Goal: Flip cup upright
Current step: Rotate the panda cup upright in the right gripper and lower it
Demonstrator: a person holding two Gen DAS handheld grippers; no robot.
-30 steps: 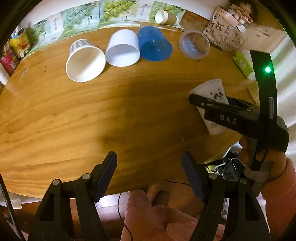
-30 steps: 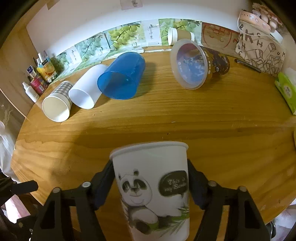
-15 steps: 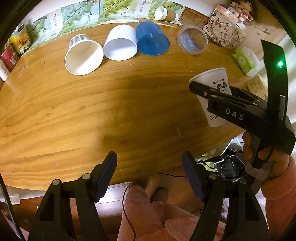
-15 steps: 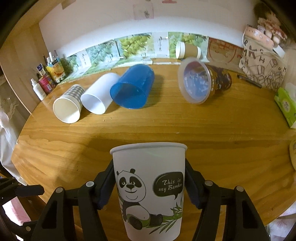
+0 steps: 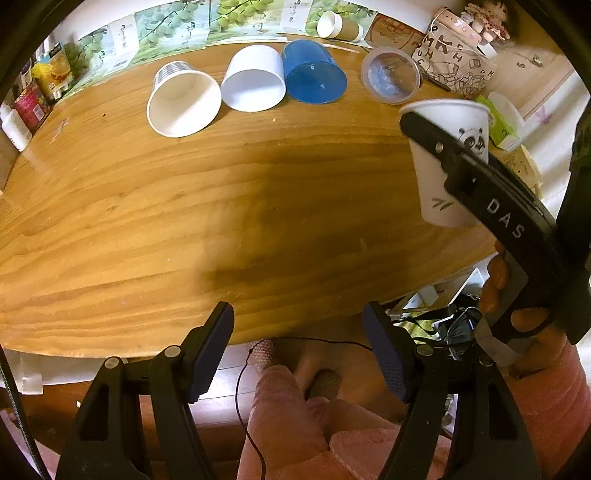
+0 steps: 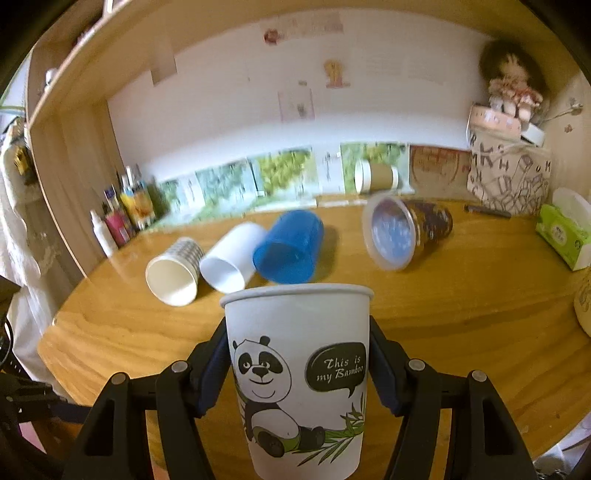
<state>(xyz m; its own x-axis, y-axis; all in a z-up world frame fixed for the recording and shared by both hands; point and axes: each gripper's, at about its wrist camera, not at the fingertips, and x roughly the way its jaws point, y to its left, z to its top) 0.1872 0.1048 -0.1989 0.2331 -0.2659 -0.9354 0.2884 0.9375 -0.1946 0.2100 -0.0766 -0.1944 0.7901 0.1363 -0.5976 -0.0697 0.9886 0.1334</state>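
Wooden table, oval, grain running crosswise. Lying on their sides in a row well ahead of the left claw: checked paper cup, white cup, blue plastic cup, clear lidded cup. Brown-sleeved cup beyond them. Tissue box far right.

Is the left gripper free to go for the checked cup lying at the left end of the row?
Probably yes: the left gripper is open and empty, with bare table between it and the checked cup.
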